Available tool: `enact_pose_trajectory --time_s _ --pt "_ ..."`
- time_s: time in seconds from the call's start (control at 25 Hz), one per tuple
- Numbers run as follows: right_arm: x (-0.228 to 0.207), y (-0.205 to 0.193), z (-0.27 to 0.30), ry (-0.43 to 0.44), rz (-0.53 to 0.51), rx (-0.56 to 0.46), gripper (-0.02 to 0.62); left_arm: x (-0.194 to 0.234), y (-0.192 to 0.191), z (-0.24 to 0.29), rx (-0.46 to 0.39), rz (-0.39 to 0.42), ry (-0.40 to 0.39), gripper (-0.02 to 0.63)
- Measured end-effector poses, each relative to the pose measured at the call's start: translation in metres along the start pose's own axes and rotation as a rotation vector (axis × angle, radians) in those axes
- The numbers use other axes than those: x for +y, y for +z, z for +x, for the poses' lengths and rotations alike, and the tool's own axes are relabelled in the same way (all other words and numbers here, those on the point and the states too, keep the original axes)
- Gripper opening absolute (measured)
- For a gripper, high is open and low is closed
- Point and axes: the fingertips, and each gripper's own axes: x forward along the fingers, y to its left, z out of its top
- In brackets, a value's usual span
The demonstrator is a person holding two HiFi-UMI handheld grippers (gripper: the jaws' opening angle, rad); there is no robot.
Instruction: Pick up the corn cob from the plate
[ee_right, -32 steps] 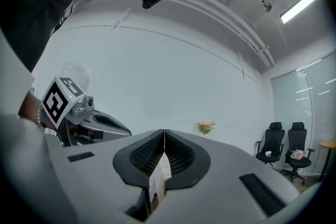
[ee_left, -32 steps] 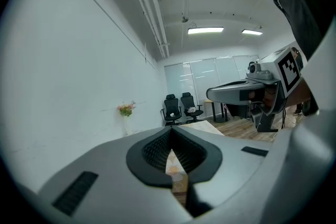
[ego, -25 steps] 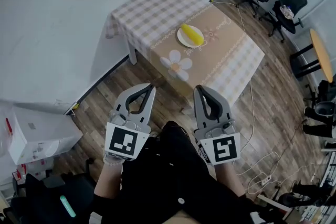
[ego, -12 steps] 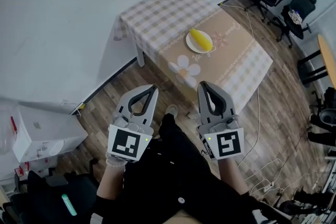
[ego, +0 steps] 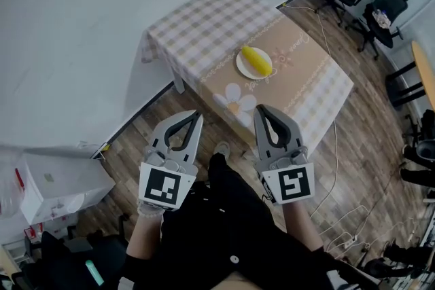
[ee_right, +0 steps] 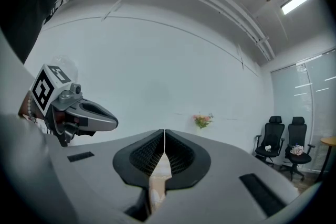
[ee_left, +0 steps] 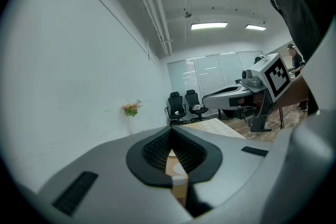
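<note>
Tabletop [ego: 197, 27] corn cob [ego: 255, 59], beyond right claw [ego: 262, 109].

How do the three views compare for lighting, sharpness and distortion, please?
Head view: evenly lit, corn cob and plate sharp, straight lines bowed. Left gripper view: strong fisheye, dark corners, ceiling light glaring. Right gripper view: same fisheye, fingers loom large.

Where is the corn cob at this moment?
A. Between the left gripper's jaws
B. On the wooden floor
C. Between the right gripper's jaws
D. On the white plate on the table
D: the head view shows the corn cob lying on the plate on the table, while the left gripper and the right gripper are both shut, empty and short of the table.
</note>
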Motion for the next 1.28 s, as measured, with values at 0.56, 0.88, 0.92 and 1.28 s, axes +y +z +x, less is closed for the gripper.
enact_pose_trajectory --time_s 0.56,0.88,0.92,1.28 --pt "-0.067 -0.021 0.053 -0.020 -0.039 0.066 0.041 0.028 0.009 0.090 0.005 0.001 -0.027 0.012" --pt "-0.105 -0.038 0.084 -0.040 -0.020 0.110 0.041 0.042 0.014 0.139 0.018 0.018 -0.055 0.012" --pt "-0.109 -0.039 0.088 -0.040 -0.017 0.117 0.041 0.044 0.015 0.145 0.018 0.016 -0.059 0.012" --pt "-0.142 -0.061 0.114 -0.066 0.019 0.184 0.041 0.055 0.021 0.190 0.018 -0.004 -0.088 0.012"
